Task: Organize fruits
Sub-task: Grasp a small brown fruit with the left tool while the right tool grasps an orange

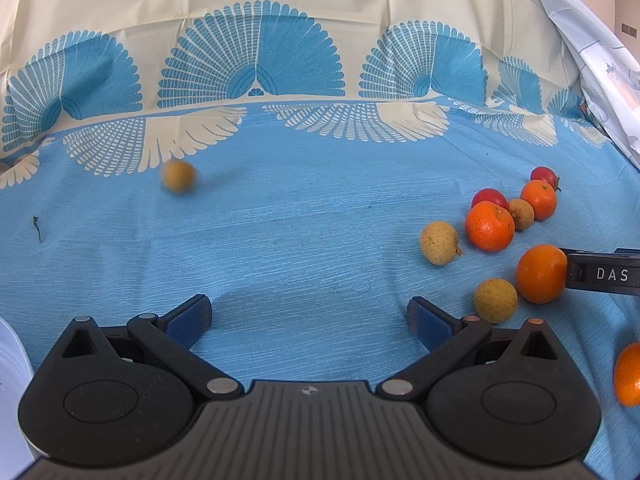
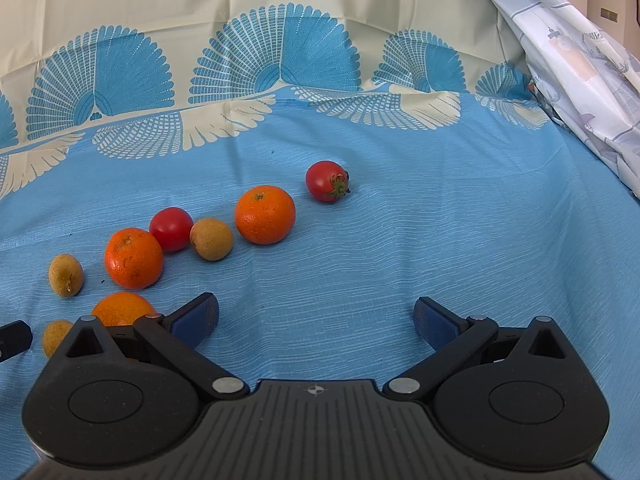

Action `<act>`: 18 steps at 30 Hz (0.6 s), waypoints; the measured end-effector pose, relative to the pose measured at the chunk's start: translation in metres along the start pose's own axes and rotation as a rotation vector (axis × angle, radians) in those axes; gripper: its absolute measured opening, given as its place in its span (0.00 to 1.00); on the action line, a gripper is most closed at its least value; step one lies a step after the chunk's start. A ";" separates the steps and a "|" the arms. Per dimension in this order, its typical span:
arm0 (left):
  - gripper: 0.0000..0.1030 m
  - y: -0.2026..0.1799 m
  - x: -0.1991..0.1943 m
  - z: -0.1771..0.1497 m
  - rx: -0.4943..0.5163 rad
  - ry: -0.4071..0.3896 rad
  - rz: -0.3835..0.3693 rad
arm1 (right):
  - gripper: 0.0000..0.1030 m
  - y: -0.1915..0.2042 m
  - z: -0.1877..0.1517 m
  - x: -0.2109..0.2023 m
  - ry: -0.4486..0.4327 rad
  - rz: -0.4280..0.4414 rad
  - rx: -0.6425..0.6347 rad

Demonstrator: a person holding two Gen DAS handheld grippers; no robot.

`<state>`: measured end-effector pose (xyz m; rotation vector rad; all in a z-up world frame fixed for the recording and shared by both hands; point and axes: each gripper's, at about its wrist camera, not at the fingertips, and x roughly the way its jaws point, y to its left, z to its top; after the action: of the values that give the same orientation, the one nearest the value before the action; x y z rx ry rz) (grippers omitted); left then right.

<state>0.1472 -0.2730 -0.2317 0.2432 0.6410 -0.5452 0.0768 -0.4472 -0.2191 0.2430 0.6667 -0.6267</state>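
My left gripper [image 1: 309, 314] is open and empty above the blue cloth. A blurred tan longan [image 1: 178, 176] lies alone far ahead to its left. At its right is a cluster: several oranges [image 1: 489, 226], tan longans [image 1: 439, 243] and two cherry tomatoes [image 1: 489, 197]. A finger of my right gripper [image 1: 600, 274] touches an orange [image 1: 541, 273] there. My right gripper [image 2: 316, 318] is open and empty. In its view the same cluster lies ahead to the left: oranges [image 2: 265, 214], longans [image 2: 211, 238], a tomato [image 2: 171, 228] and a stemmed tomato [image 2: 326, 181].
The blue cloth [image 1: 320, 220] with a cream fan-patterned border [image 1: 256, 60] covers the surface. A white printed cloth [image 2: 580, 60] hangs at the right. A white object [image 1: 10, 380] sits at the left edge. Part of the left gripper [image 2: 12, 340] shows at the left edge.
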 end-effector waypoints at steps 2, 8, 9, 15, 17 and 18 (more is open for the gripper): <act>1.00 -0.001 0.000 0.000 -0.001 0.000 0.004 | 0.99 0.001 0.002 0.001 0.009 -0.004 -0.005; 1.00 -0.012 0.001 0.005 -0.028 0.022 0.073 | 0.99 -0.002 0.021 -0.012 0.093 0.054 -0.045; 1.00 -0.015 0.000 0.008 -0.001 0.032 0.087 | 0.99 -0.005 0.020 -0.024 0.072 0.083 -0.048; 1.00 0.011 -0.002 0.050 0.030 0.238 0.000 | 0.99 0.013 0.022 -0.034 0.123 0.247 -0.174; 1.00 0.038 -0.014 0.069 0.016 0.203 0.056 | 0.99 0.026 0.023 -0.022 0.166 0.244 -0.220; 1.00 0.055 -0.017 0.082 0.001 0.184 0.075 | 0.99 0.031 0.023 -0.018 0.185 0.242 -0.234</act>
<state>0.2069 -0.2507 -0.1544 0.3198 0.8063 -0.4545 0.0964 -0.4238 -0.1900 0.1614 0.8668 -0.2929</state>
